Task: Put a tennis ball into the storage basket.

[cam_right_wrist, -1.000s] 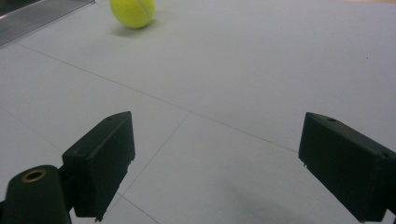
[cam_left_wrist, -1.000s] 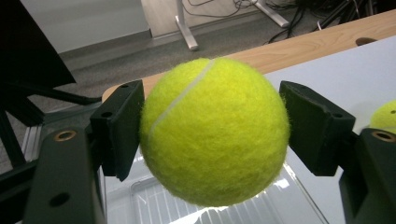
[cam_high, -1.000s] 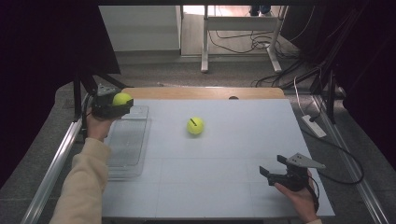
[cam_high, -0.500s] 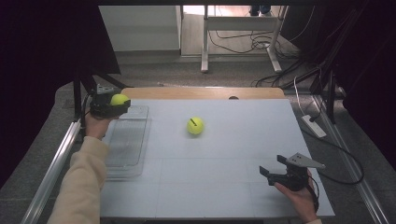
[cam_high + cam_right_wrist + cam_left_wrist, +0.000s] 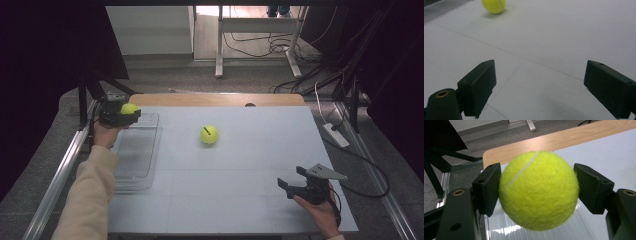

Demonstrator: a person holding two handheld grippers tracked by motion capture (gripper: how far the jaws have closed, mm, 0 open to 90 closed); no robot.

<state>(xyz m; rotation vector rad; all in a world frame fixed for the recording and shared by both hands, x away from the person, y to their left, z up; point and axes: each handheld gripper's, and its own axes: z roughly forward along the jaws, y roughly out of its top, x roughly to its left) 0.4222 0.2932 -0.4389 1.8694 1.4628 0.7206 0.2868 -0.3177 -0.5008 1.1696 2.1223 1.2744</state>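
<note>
My left gripper [image 5: 128,113] is shut on a yellow-green tennis ball [image 5: 129,108] [image 5: 538,190], held above the far end of a clear plastic tray [image 5: 136,150] at the table's left. Both black pads press on the ball's sides in the left gripper view. A second tennis ball [image 5: 209,134] [image 5: 494,6] lies on the white table near its middle. My right gripper [image 5: 291,186] [image 5: 539,87] rests low at the front right, open, with nothing between its fingers and pointing toward that ball.
The white table top [image 5: 240,170] has a wooden strip [image 5: 215,99] along its far edge. Metal rails [image 5: 60,170] run down the left side. Cables and a power strip [image 5: 336,134] lie on the floor at the right.
The left gripper with its ball has drifted slightly toward the left, staying over the tray's far end. The right gripper and the loose ball have not moved.
</note>
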